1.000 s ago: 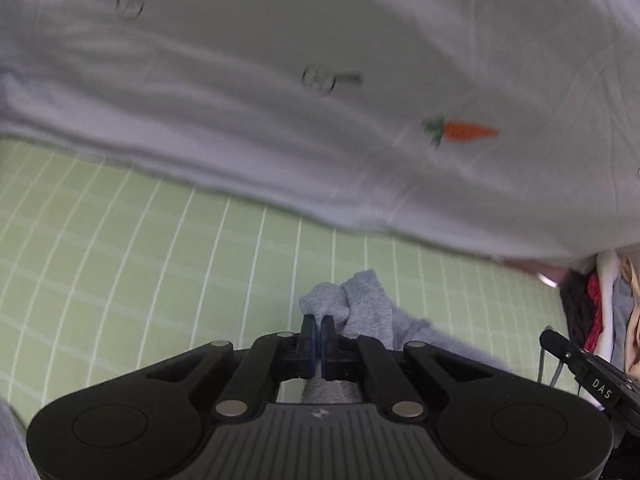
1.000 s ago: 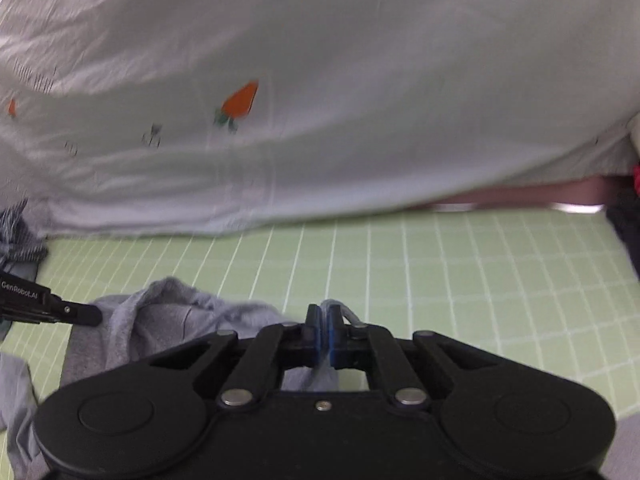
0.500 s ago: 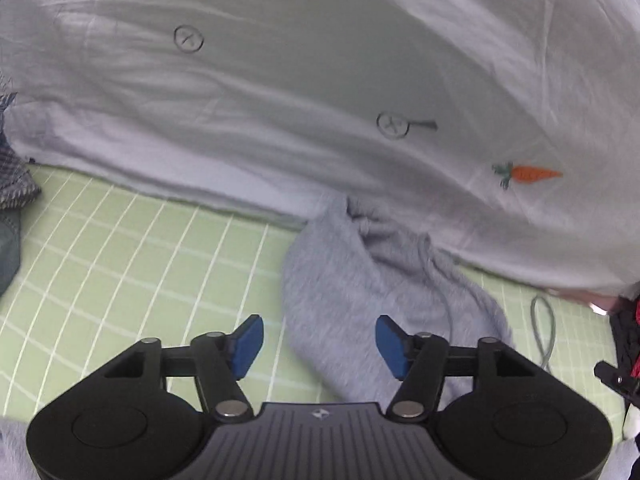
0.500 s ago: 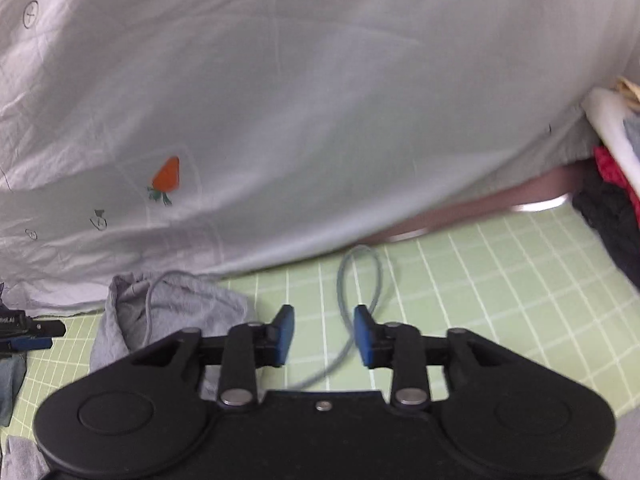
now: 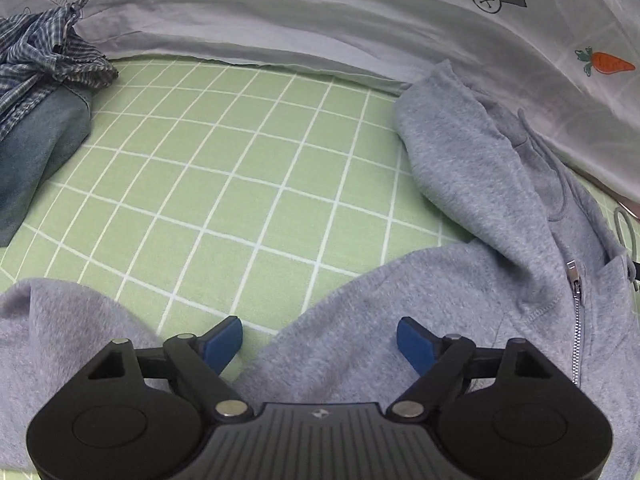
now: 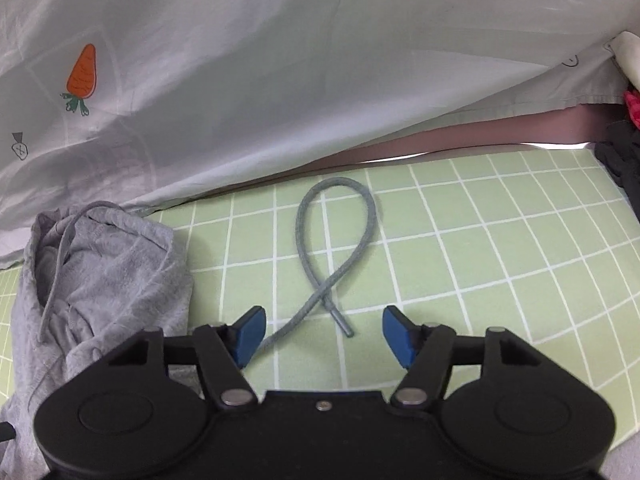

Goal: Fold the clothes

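Note:
A grey zip hoodie [image 5: 472, 272] lies on the green checked sheet [image 5: 224, 168]; its hood points toward the white cover and its zipper [image 5: 576, 312] runs at the right. My left gripper [image 5: 320, 338] is open and empty, just above the hoodie's shoulder. In the right wrist view the hood [image 6: 104, 272] lies at the left and a grey drawstring [image 6: 332, 248] loops on the sheet [image 6: 500, 264]. My right gripper [image 6: 323, 334] is open and empty, with the drawstring's end between its fingers.
A white cover with carrot prints [image 5: 360, 28] lies along the far side, also in the right wrist view [image 6: 280, 72]. Folded jeans and a checked shirt [image 5: 36, 92] sit at the far left. Dark and red clothes [image 6: 624, 148] are piled at the right edge.
Both grippers were shut on the grey hoodie a second ago, then opened and let it drop. Both have drawn back and lowered, so the hoodie and drawstring lie flat on the sheet.

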`<state>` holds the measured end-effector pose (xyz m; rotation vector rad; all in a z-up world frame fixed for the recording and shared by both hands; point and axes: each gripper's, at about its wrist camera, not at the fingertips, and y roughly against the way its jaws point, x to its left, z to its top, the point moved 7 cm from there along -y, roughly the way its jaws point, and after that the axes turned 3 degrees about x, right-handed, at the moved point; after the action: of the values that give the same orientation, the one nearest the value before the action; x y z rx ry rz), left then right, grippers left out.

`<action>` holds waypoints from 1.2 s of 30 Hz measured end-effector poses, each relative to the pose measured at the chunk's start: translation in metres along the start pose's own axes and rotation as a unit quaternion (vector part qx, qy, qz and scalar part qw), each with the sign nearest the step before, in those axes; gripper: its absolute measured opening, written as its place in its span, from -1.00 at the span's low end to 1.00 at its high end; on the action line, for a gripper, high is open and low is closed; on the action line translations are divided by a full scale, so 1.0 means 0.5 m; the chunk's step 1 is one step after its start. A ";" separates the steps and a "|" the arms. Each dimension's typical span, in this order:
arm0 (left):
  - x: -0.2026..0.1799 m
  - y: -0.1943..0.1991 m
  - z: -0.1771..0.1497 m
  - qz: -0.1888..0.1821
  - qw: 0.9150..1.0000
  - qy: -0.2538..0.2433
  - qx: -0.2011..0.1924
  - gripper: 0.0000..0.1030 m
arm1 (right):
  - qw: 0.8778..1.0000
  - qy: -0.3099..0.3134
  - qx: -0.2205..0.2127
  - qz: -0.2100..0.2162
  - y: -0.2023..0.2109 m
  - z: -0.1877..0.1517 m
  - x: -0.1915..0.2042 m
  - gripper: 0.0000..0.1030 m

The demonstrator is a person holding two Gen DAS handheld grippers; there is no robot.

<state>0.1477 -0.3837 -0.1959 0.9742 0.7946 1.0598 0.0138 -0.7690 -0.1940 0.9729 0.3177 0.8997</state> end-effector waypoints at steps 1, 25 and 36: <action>-0.001 -0.003 0.001 0.004 1.000 0.000 0.000 0.78 | 1.000 0.007 -0.003 -0.002 -0.006 0.003 0.003 0.11; 0.052 0.162 -0.076 0.003 0.999 0.026 -0.041 0.93 | 0.993 0.070 -0.098 0.016 0.383 -0.172 0.116 -0.93; 0.107 0.167 -0.147 0.014 0.999 0.036 -0.007 0.93 | 0.999 0.038 -0.016 0.008 0.350 -0.302 0.116 0.09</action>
<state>0.0706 -0.2991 -0.1499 0.9423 0.8322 1.1287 -0.1314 -0.5932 -0.1252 0.9140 0.3590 0.9544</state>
